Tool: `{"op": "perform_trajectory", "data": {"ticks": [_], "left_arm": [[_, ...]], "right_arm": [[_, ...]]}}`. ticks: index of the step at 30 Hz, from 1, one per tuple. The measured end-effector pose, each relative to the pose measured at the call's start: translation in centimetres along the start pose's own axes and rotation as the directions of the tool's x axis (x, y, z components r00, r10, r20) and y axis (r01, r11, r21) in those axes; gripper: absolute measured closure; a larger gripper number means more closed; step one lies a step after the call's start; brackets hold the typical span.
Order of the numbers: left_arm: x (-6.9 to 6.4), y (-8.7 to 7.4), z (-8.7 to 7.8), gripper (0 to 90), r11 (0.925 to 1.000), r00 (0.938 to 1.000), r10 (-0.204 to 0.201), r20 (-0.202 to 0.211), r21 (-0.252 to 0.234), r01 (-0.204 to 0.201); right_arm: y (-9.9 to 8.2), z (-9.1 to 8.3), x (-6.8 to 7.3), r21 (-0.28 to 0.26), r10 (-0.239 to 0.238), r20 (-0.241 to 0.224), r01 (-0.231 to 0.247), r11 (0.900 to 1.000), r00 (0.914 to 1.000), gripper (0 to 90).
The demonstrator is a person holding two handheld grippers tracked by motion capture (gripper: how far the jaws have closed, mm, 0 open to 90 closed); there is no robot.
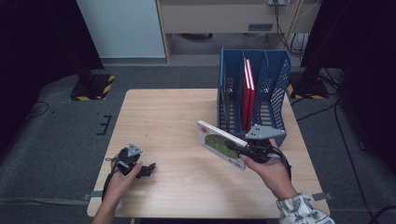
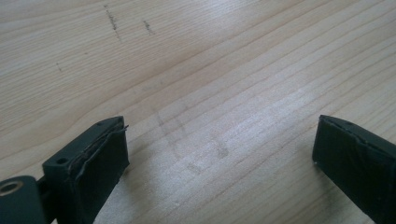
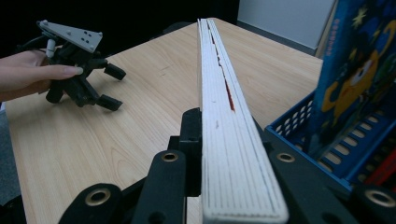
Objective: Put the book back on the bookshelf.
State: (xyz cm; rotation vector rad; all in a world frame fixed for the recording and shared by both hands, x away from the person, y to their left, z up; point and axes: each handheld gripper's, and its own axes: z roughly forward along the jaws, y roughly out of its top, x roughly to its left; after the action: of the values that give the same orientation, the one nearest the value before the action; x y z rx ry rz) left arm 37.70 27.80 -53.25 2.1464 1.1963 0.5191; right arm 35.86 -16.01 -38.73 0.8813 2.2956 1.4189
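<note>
**Picture book held above table beside blue file rack**

Item 1. Picture book (image 1: 221,144): a thin hardcover with a green illustrated cover and white page edges. It was clamped at one end between the jaws of the right gripper (image 1: 237,148) and carried clear of the wooden table (image 1: 173,116), tilted, just in front of the rack. In the right gripper view the page block (image 3: 219,107) was seen edge-on, running away from the camera, with both jaws pressed against its covers.

Item 2. Blue file rack (image 1: 275,93): a perforated plastic divider set at the table's far right. Red books (image 1: 247,93) were stood upright in a middle compartment. In the right gripper view a dark blue illustrated book (image 3: 355,70) was seen upright in the rack (image 3: 299,121).

Item 3. Left gripper (image 1: 148,169): rested low at the table's near left, well apart from the book, with its jaws spread wide and nothing between them. Bare wood grain (image 2: 210,93) was recorded between the pads (image 2: 102,154) in the left gripper view.
</note>
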Motion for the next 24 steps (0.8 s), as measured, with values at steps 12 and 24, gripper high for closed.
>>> {"op": "perform_trajectory", "data": {"ticks": [12,24], "left_arm": [[-0.1,-0.5,0.1,0.0,0.9990,0.9991,-0.041,0.007,-0.017,0.041],[-0.2,-0.6,0.0,0.0,0.9988,0.9990,-0.045,0.006,-0.019,0.045]], "right_arm": [[0.5,-2.9,-0.7,-0.012,0.005,0.049,-0.005,0.9999,0.9988,75.5],[1.0,-6.1,-1.8,-0.069,0.042,0.105,-0.035,0.9970,0.9936,75.5]]}}
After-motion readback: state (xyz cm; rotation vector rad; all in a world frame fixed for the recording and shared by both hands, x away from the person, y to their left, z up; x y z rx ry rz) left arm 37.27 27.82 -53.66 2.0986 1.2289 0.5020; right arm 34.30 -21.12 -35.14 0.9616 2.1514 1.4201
